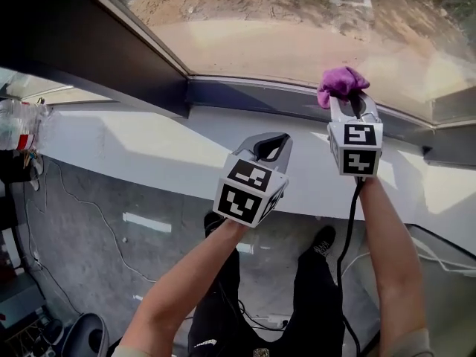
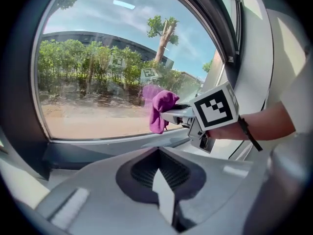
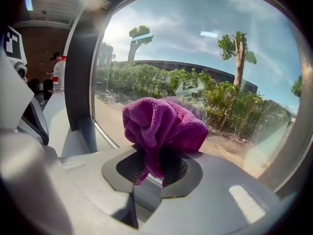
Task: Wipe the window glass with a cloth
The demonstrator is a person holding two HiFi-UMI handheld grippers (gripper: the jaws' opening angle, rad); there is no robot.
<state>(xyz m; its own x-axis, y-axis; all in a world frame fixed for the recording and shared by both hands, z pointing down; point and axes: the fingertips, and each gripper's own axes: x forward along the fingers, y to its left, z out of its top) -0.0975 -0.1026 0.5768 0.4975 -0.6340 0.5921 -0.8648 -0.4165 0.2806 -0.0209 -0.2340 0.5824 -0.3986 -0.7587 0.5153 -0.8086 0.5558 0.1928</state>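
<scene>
A bunched purple cloth [image 1: 341, 82] sticks out of my right gripper [image 1: 349, 100], which is shut on it and holds it at the bottom edge of the window glass [image 1: 297, 21]. Whether the cloth touches the pane is unclear. In the right gripper view the cloth [image 3: 161, 126] bulges over the jaws, close to the glass [image 3: 210, 58]. My left gripper [image 1: 273, 143] hangs over the white sill [image 1: 134, 143], lower and to the left, shut and empty. From the left gripper view its jaws point at the glass [image 2: 98, 72], and the cloth [image 2: 160, 109] appears to the right.
A dark window frame [image 1: 89, 50] runs diagonally at the upper left and along the pane's bottom edge. A plastic bottle [image 1: 18, 121] stands at the far left. A black cable [image 1: 346, 229] trails down from the right gripper. Below the sill lies grey floor with cables.
</scene>
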